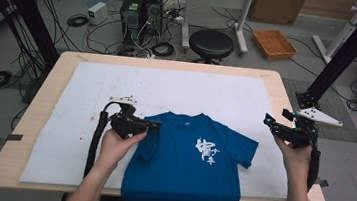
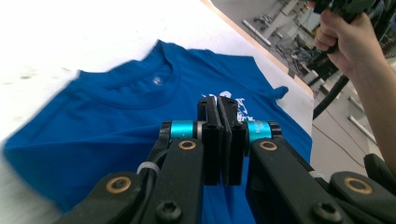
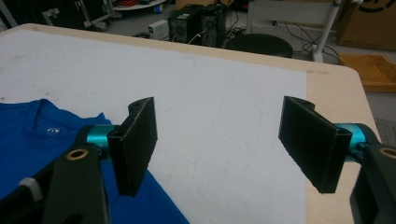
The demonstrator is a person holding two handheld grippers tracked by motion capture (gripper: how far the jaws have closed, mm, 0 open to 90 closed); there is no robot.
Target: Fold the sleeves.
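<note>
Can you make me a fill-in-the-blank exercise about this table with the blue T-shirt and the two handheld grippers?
1. The short-sleeved cotton T-shirt lying on the white mat is ____ in colour.
2. The jaws of the left gripper are ____.
3. The jaws of the right gripper are ____.
4. The characters printed on the T-shirt's chest are ____ in colour.

Missing words: blue; shut; open; white

This is a lab or workshop. Beyond the table (image 1: 278,86), computer towers (image 1: 141,8) stand on the bare floor among tangled cables (image 1: 123,37), with a black stool (image 1: 211,43) and an orange tray (image 1: 274,43) nearby. Black frame posts (image 1: 345,52) and cardboard boxes (image 1: 276,8) stand around it.
</note>
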